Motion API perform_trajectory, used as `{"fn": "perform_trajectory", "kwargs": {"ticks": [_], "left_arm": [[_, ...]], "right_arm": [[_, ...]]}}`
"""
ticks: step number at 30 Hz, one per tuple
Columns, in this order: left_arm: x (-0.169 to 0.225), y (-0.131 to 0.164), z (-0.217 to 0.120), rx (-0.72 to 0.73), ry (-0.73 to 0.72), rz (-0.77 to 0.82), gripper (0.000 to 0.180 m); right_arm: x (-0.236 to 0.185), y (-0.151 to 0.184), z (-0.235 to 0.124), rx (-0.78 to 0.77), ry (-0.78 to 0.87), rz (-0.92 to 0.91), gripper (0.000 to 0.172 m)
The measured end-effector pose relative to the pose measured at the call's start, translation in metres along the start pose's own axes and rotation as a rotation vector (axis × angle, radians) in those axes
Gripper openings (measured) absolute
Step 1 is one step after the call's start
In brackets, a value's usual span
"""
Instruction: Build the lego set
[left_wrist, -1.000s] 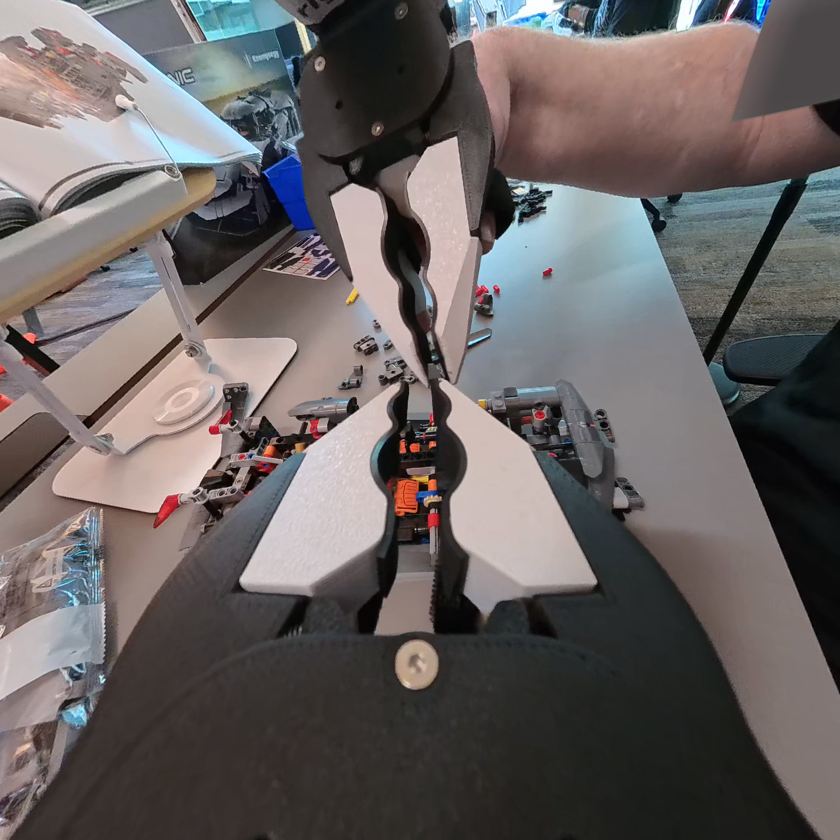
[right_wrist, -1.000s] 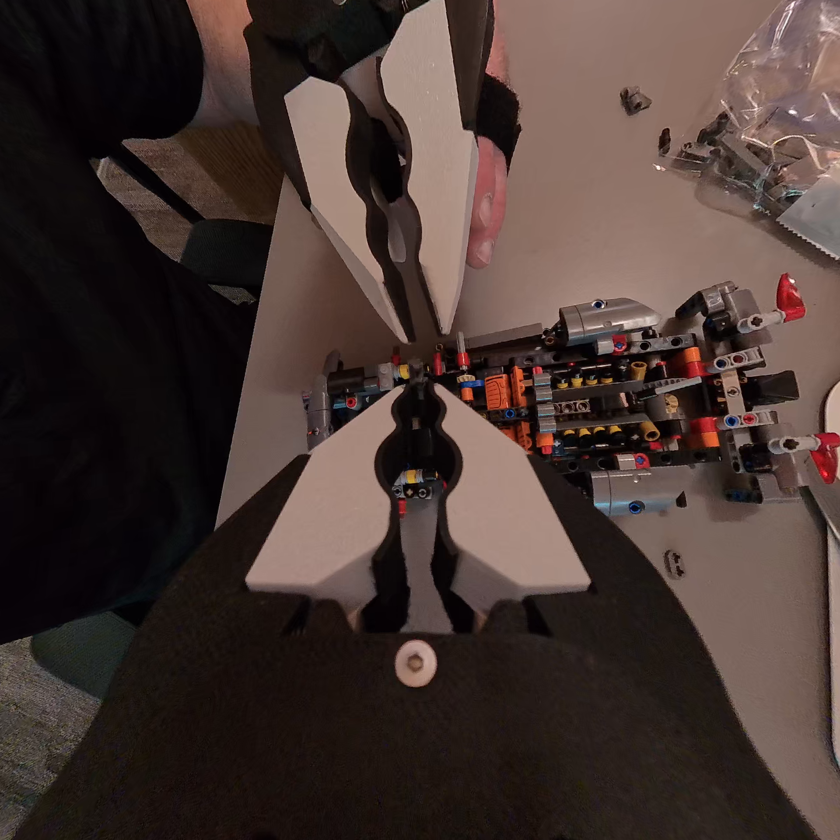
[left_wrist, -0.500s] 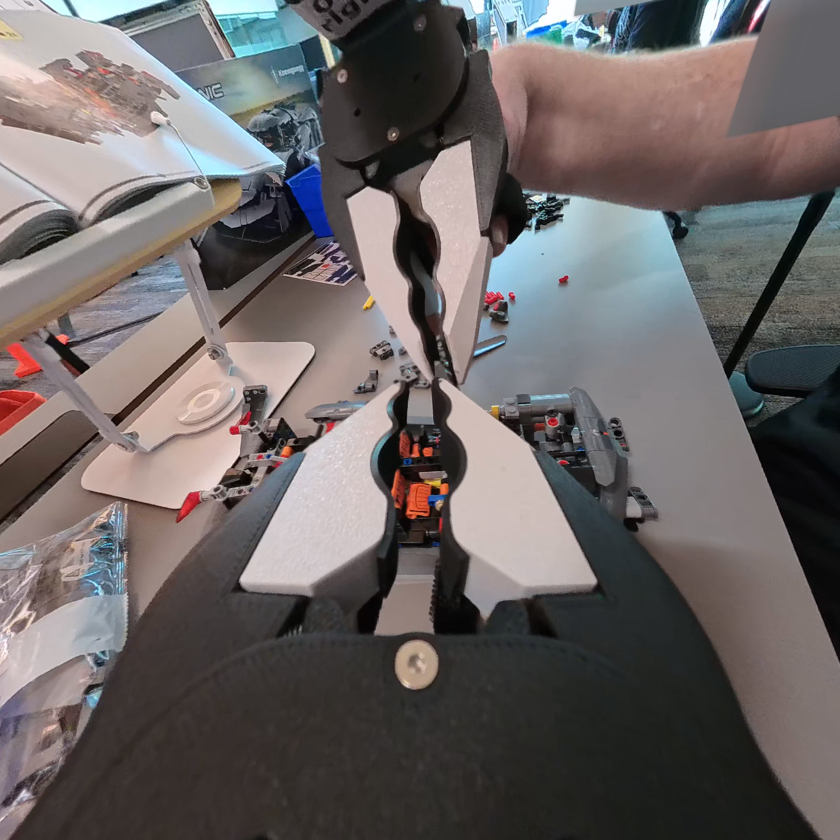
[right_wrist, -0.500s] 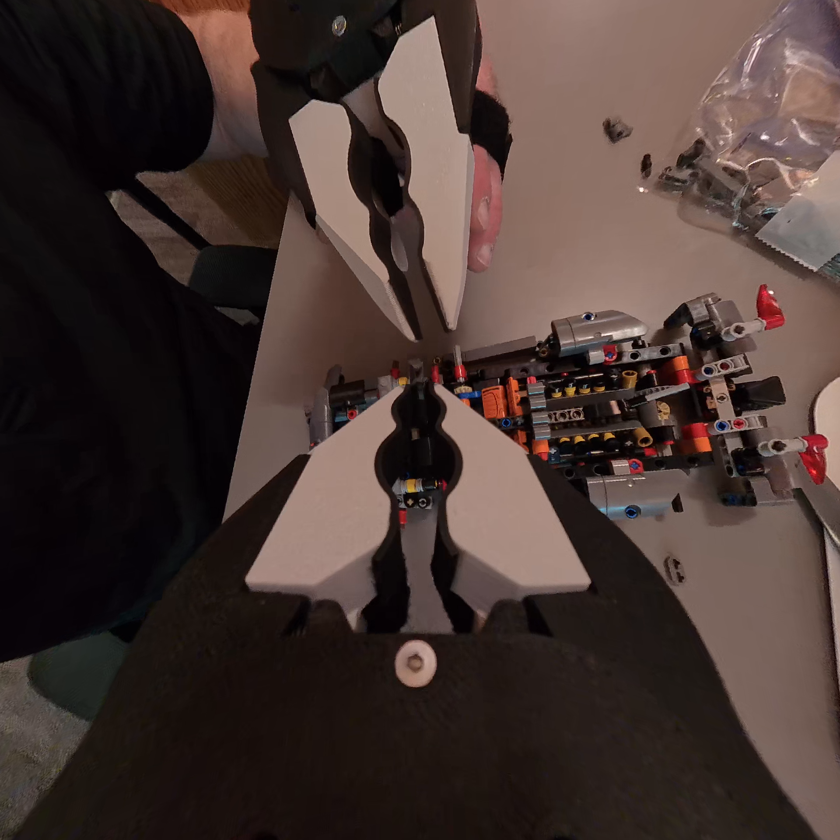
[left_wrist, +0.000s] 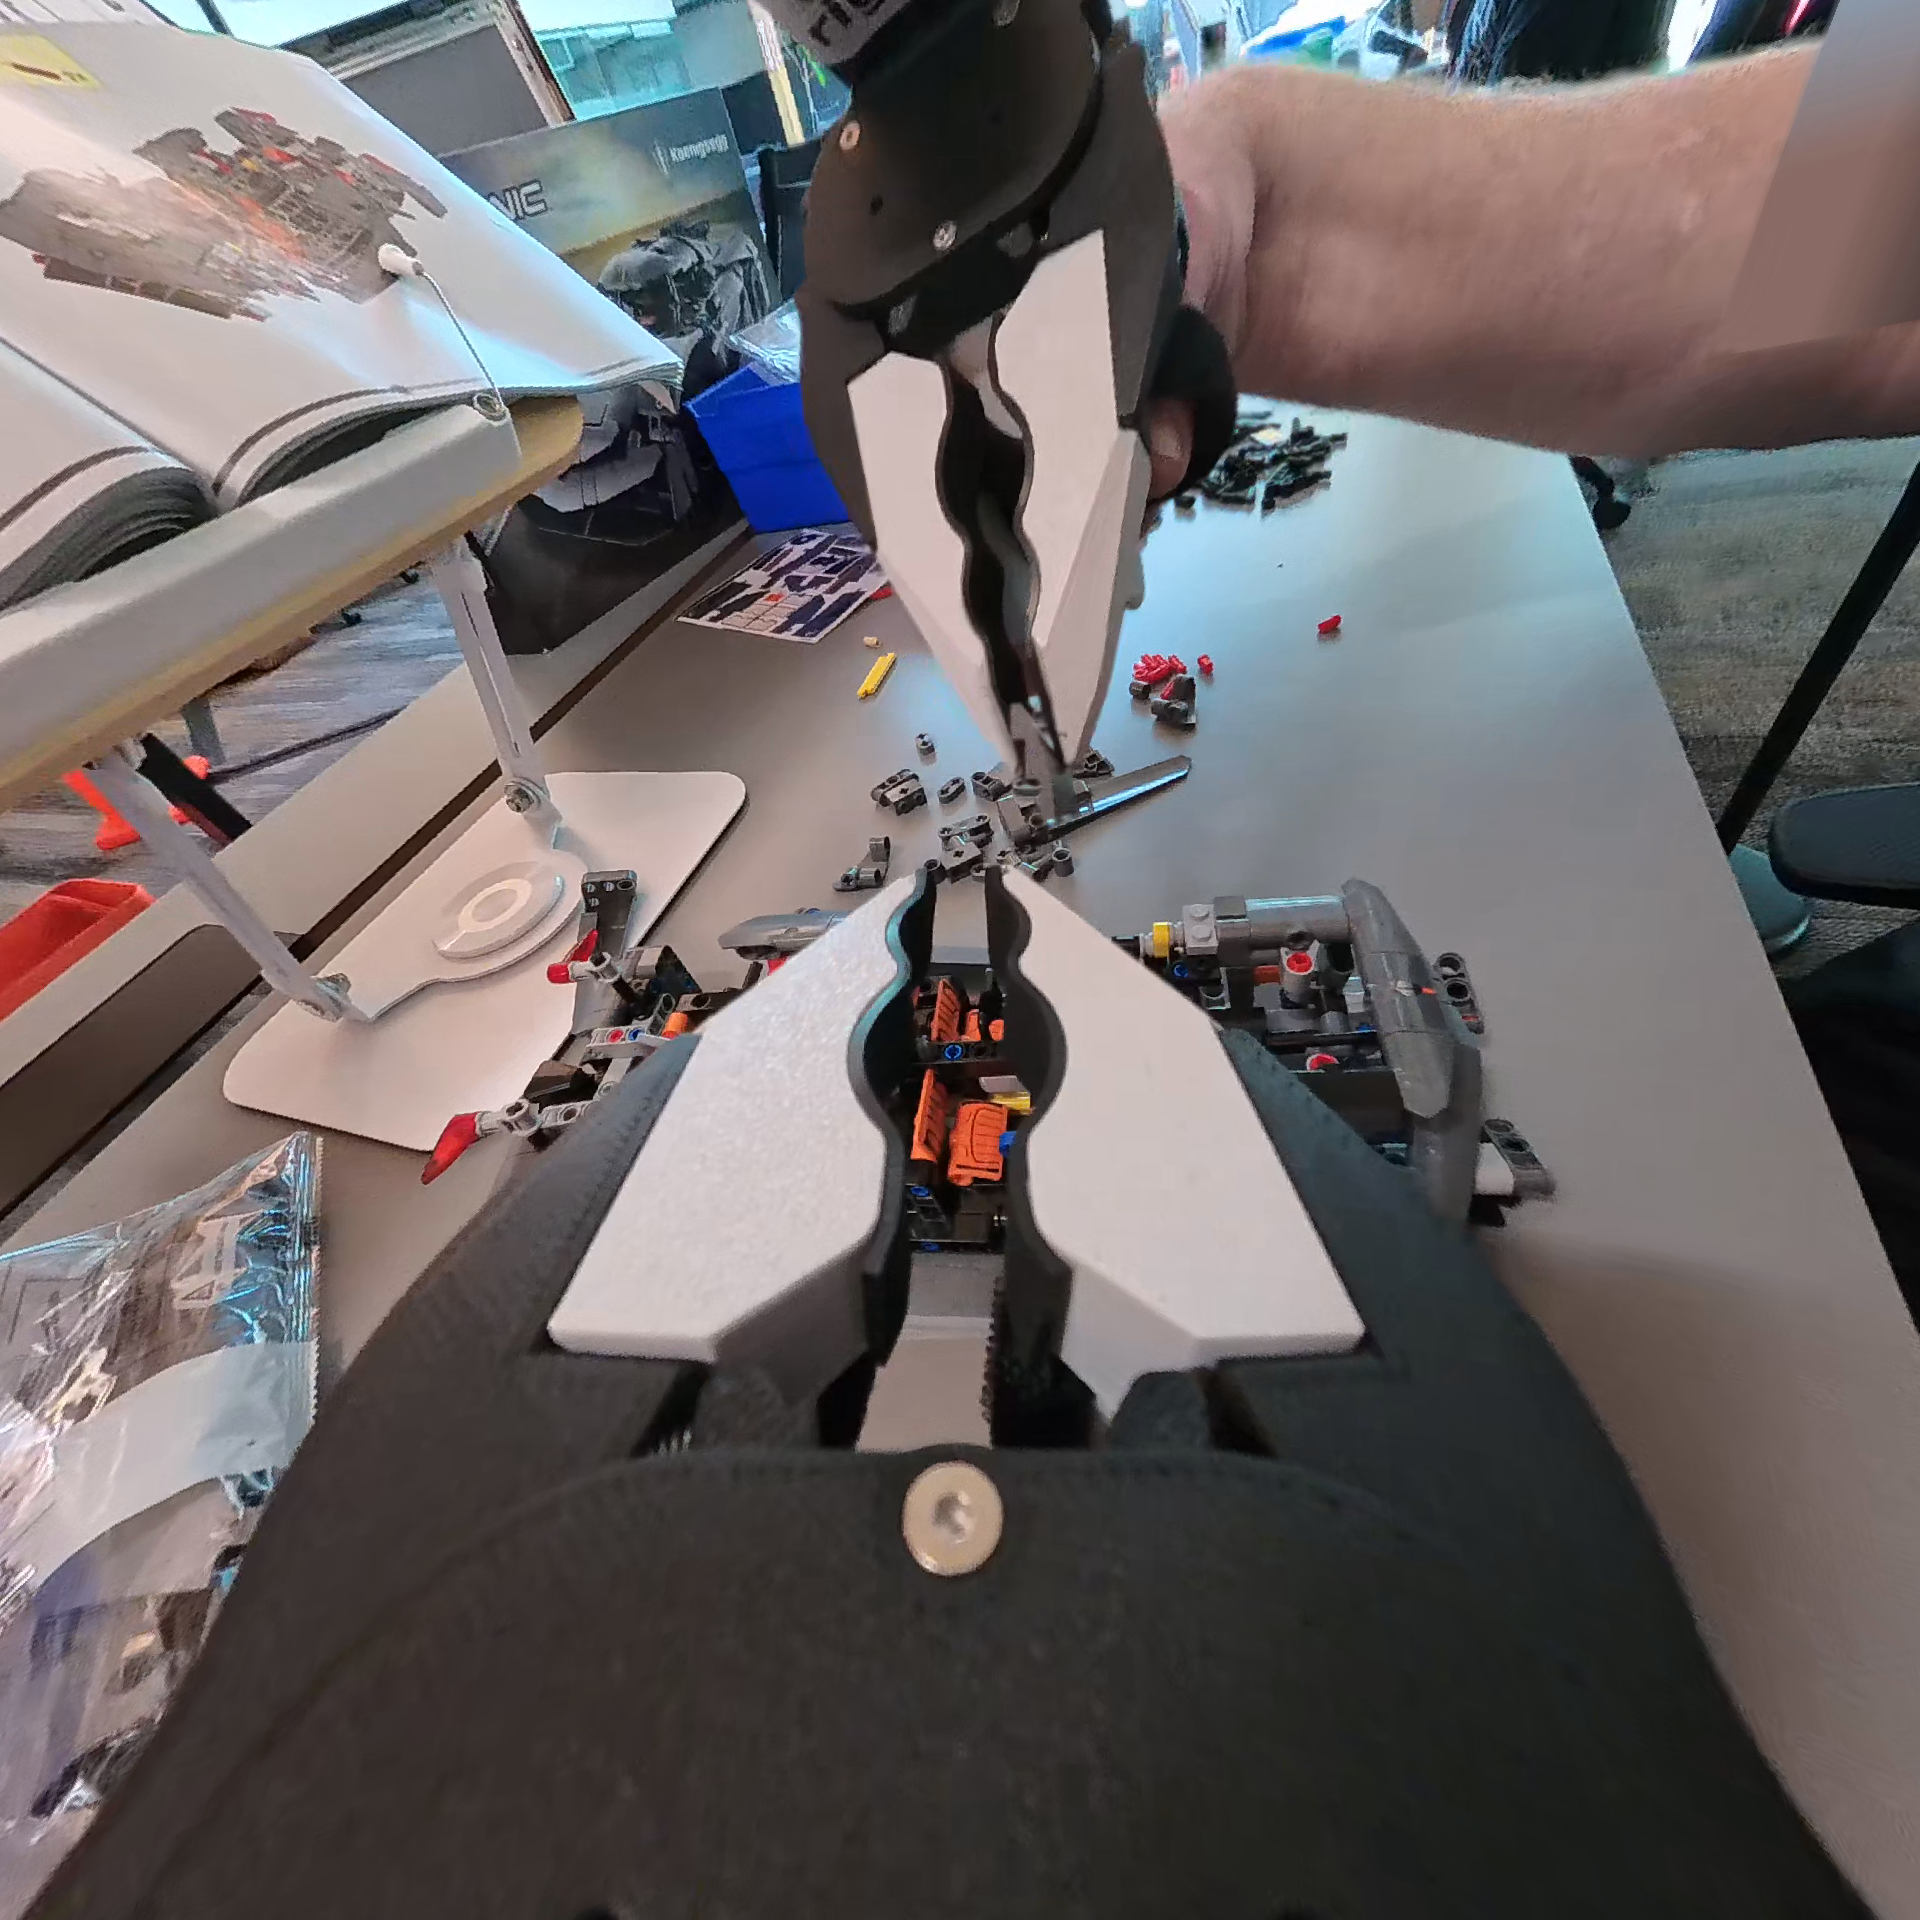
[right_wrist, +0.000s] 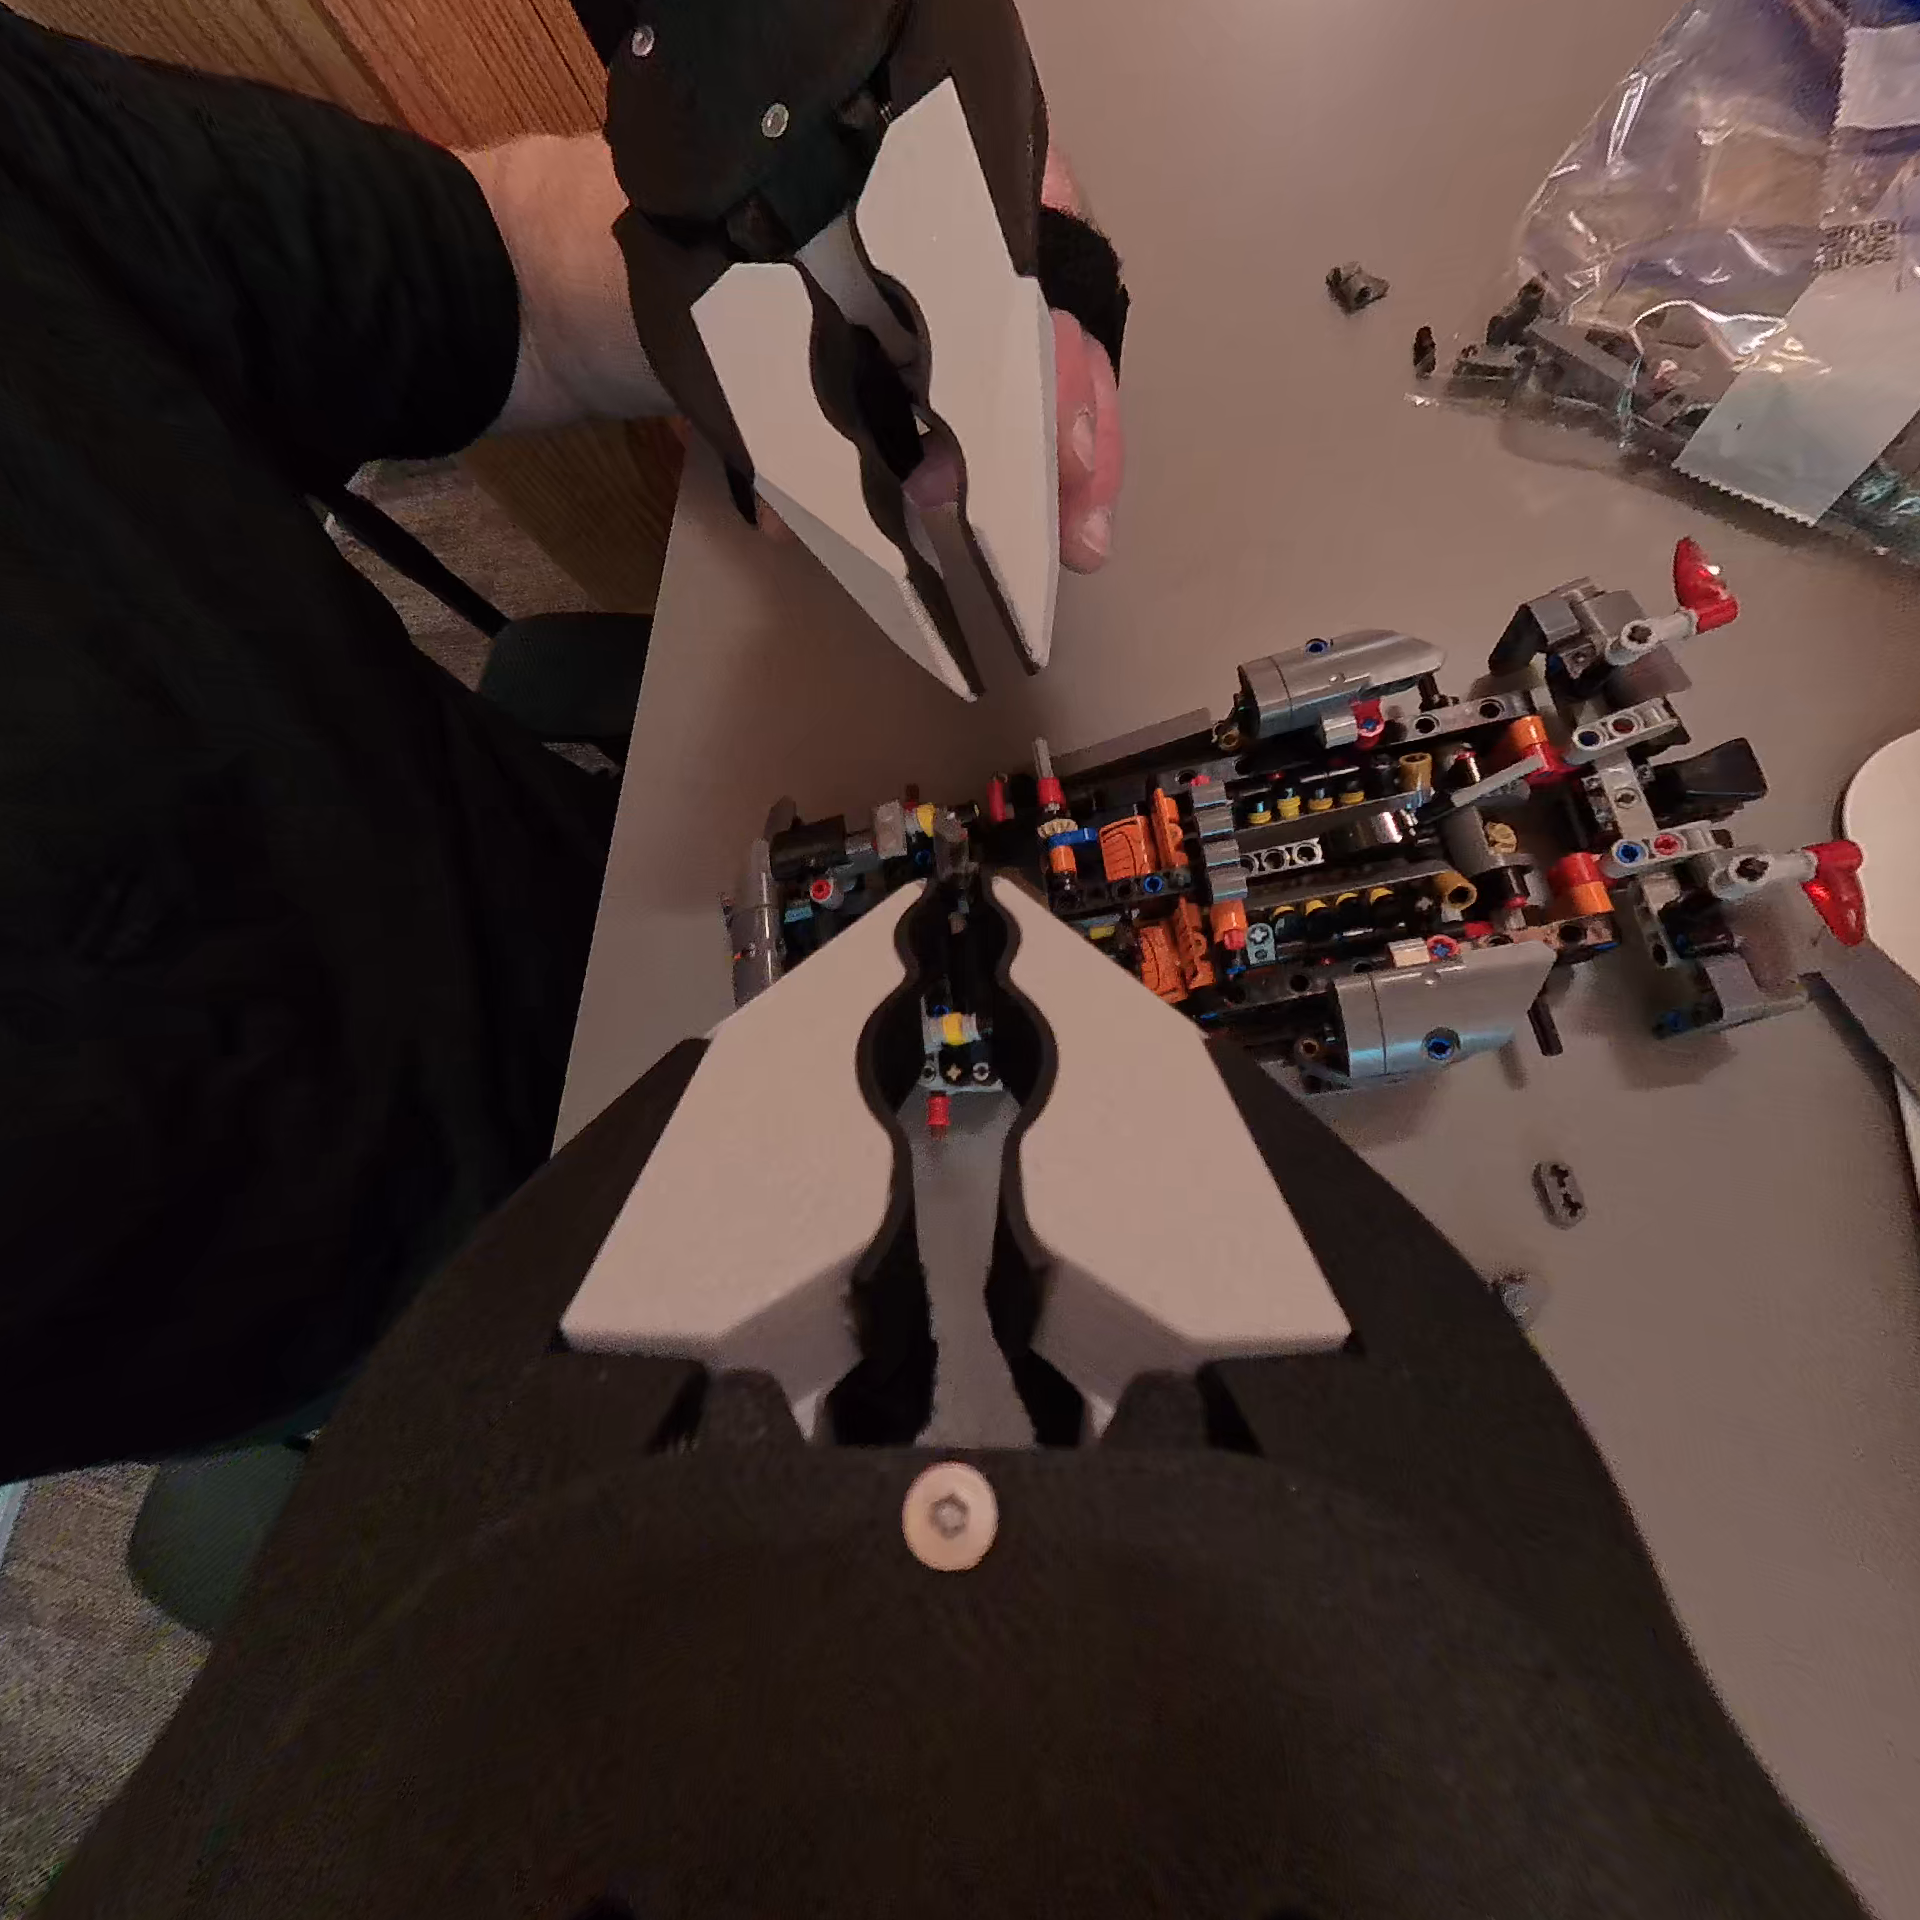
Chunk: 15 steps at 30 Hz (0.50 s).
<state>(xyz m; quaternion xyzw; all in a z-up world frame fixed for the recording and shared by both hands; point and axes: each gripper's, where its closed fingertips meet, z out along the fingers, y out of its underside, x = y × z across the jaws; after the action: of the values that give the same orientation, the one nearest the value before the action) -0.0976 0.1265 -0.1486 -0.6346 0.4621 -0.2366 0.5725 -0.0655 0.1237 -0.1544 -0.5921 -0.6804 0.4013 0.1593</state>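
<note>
A brick-built vehicle chassis (right_wrist: 1351, 862) in grey, black and orange lies on the table; it also shows in the left wrist view (left_wrist: 1351, 987). My right gripper (right_wrist: 956, 883) is shut on a small dark grey piece (right_wrist: 951, 842) that sticks out past its tips, above the chassis's end by the table edge. In the left wrist view this gripper (left_wrist: 1044, 764) points down over loose pieces, the grey piece (left_wrist: 1023, 781) at its tip. My left gripper (left_wrist: 961, 883) is slightly open and empty above the chassis. In the right wrist view it (right_wrist: 1003, 675) hangs clear of the model.
An open instruction book (left_wrist: 260, 260) rests on a white stand (left_wrist: 499, 914) at the left. Bags of parts (left_wrist: 135, 1403) (right_wrist: 1714, 260), loose dark grey pieces (left_wrist: 956, 821) and red pins (left_wrist: 1164, 670) lie around. A blue bin (left_wrist: 769, 447) stands behind. A person in black (right_wrist: 208, 727) sits at the table edge. One gripper's finger ends stand about 4 cm off the other's.
The two grippers' tips, nearly touching over the chassis before, have drawn apart. The left gripper has pulled up and away. The right gripper stays shut on the small grey piece.
</note>
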Motion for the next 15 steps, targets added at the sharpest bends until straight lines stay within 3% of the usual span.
{"fn": "perform_trajectory", "kwargs": {"ticks": [15], "left_arm": [[0.004, 0.005, 0.007, -0.016, 0.004, 0.039, 0.007]], "right_arm": [[-0.003, 0.044, -0.009, -0.229, -0.095, 0.081, 0.003]]}}
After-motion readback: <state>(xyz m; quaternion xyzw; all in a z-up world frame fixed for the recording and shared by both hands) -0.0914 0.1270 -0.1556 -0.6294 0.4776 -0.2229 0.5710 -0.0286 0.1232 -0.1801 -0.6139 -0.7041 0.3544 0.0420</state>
